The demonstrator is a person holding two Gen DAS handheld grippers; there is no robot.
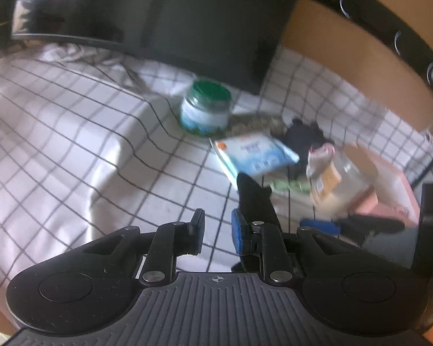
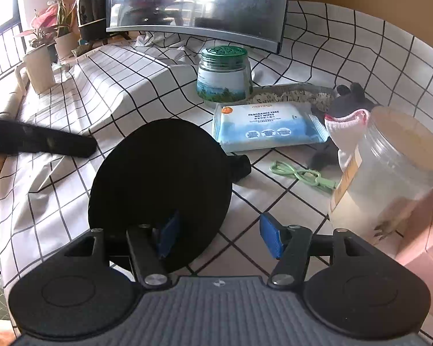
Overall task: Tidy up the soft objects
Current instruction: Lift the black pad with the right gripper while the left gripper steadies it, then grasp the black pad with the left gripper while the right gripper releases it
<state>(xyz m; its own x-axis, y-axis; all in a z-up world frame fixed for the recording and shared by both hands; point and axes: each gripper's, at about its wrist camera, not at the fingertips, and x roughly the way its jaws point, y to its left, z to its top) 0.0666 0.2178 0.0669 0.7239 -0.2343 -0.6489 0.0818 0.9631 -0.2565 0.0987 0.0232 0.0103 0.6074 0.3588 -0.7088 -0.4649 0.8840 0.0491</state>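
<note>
Wet wipes pack (image 2: 270, 127): blue-and-white soft packet, lying flat, centre of the checked cloth.
Sock (image 2: 346, 124): white with pink trim, crumpled, just right of pack.
Dark plush item (image 2: 350, 98): far right, partly hidden, type unclear.

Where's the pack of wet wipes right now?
In the right wrist view the wet wipes pack lies flat on the checked cloth, right of centre, just before the green-lidded jar.

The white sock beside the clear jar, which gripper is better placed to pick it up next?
Right, probably. The right gripper is wide open, with the sock just ahead on its right side. The left gripper sits farther left, its jaws only narrowly apart.
</note>
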